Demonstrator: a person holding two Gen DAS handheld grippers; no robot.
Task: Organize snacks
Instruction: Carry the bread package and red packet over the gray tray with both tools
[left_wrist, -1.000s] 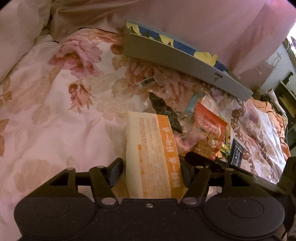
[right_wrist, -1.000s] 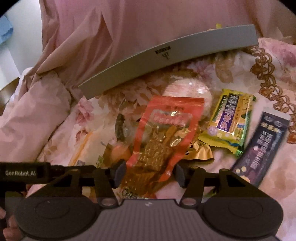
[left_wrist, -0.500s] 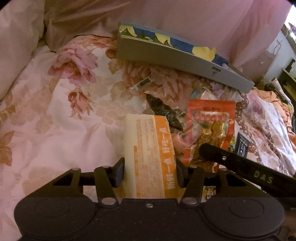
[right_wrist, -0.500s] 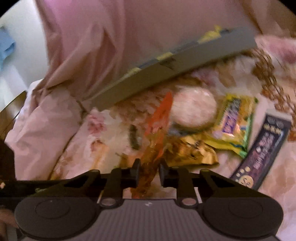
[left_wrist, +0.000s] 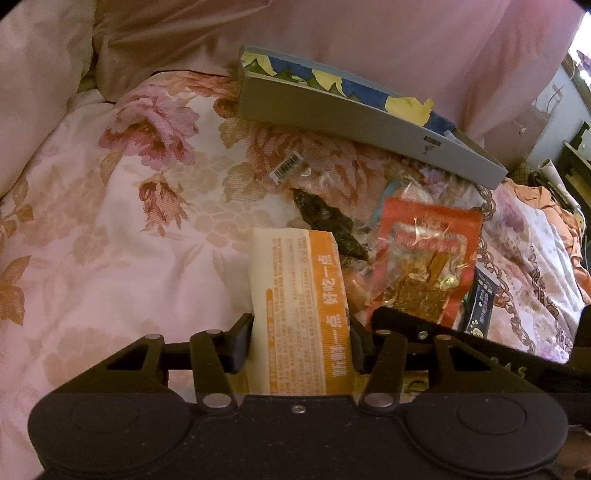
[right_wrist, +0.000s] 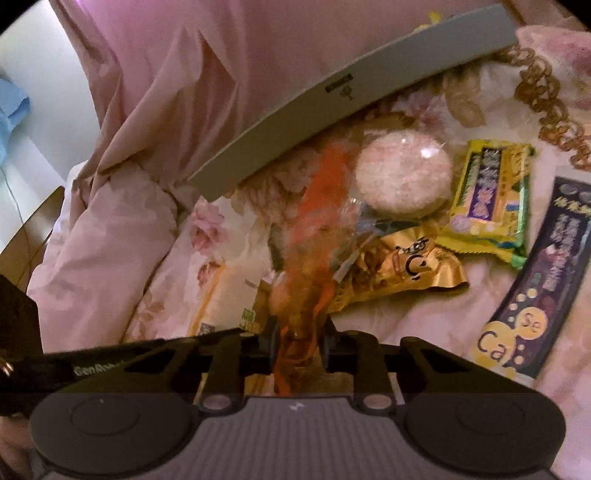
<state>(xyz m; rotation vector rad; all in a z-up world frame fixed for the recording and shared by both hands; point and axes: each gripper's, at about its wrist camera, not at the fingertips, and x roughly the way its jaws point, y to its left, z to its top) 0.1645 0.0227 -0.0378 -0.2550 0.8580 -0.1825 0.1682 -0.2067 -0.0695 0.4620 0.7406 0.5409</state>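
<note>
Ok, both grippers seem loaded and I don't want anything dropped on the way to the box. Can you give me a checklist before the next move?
1. Left gripper closed on the orange-and-white packet: ok.
2. Right gripper pinching the red snack pouch: ok.
3. Pouch clear of the bedspread: cannot tell, blurred.
4. Grey box open side reachable: cannot tell.
5. Grippers apart: not ok, the right one's finger lies close beside the left.
6. Round rice cake, gold packet untouched: ok.

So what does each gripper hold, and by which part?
The right gripper pinches the red packet at its near end. The left gripper has the orange pack between its fingers at the near end.
</note>
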